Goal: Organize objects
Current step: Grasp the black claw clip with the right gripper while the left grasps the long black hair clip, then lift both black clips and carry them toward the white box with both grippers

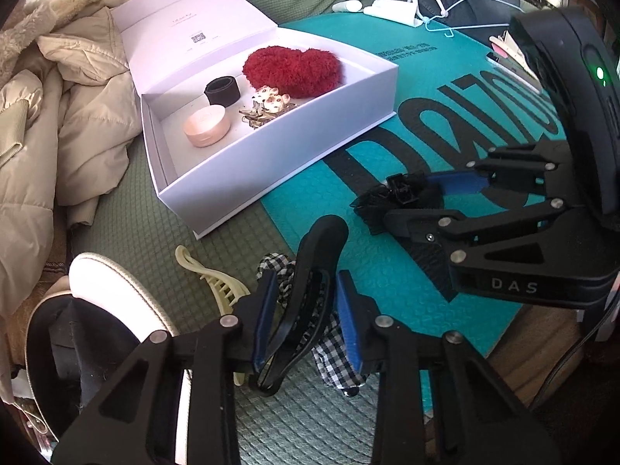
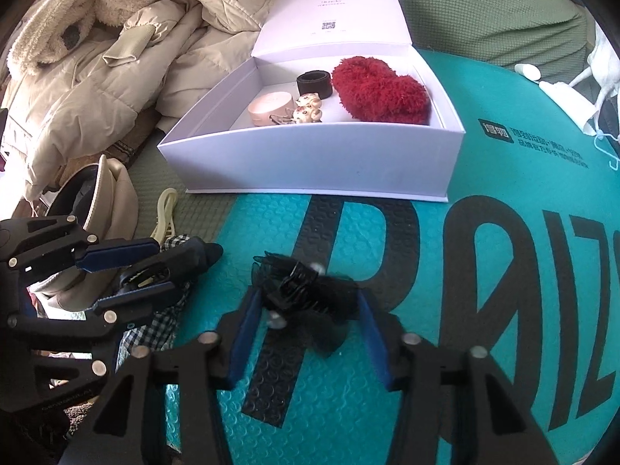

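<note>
An open white box (image 1: 279, 162) (image 2: 310, 166) holds a red fluffy heart (image 1: 294, 69) (image 2: 381, 91), a black band (image 1: 223, 91), a pink round case (image 1: 207, 124) and small bear clips (image 1: 269, 102). My left gripper (image 1: 306, 317) (image 2: 131, 271) is closed around a black hair claw clip (image 1: 310, 290), above a black-and-white gingham scrunchie (image 1: 337, 356). My right gripper (image 2: 306, 333) (image 1: 418, 201) straddles a black lace bow clip (image 2: 310, 290) on the teal mat; its pads sit at the bow's sides, and contact is unclear.
A cream claw clip (image 1: 217, 283) (image 2: 166, 213) lies beside the scrunchie. A beige padded coat (image 1: 69, 124) is piled on the left. A white shoe (image 1: 116, 294) sits at lower left. A blue hanger (image 1: 465, 4) and white items lie at the far end of the teal mat (image 1: 426, 89).
</note>
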A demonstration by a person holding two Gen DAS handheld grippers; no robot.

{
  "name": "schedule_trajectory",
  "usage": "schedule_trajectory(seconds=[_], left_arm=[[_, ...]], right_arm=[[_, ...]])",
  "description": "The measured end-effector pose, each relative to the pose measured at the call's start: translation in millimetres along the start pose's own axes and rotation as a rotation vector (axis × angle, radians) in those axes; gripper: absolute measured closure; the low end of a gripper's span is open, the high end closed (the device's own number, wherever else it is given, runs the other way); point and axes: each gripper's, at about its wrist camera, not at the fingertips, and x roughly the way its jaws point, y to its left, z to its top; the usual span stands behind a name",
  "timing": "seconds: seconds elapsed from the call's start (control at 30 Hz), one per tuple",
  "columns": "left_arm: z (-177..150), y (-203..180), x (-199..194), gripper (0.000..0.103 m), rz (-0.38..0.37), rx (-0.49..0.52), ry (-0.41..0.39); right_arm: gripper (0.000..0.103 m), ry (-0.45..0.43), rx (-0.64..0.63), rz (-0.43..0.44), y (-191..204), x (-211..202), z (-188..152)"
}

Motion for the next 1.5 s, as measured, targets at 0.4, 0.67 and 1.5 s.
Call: schedule_trajectory(seconds=[0.4,0.67,1.5], left_arm=[[9,-12,-12,0.083,-0.064,-0.005,-0.004],[10,-29,-1,0.083,-0.050,0.024,0.021],[-10,-17,4,0.077,0.009,-0.018,0.069]], right_arm=[[0.067,-0.046,0.088,-0.013,-21,-23,-7],[0.066,-0.057,0.129,-0.032,-31,-38,-21],[0.050,-0.080,0.136,0.024,-27,-28,-40]])
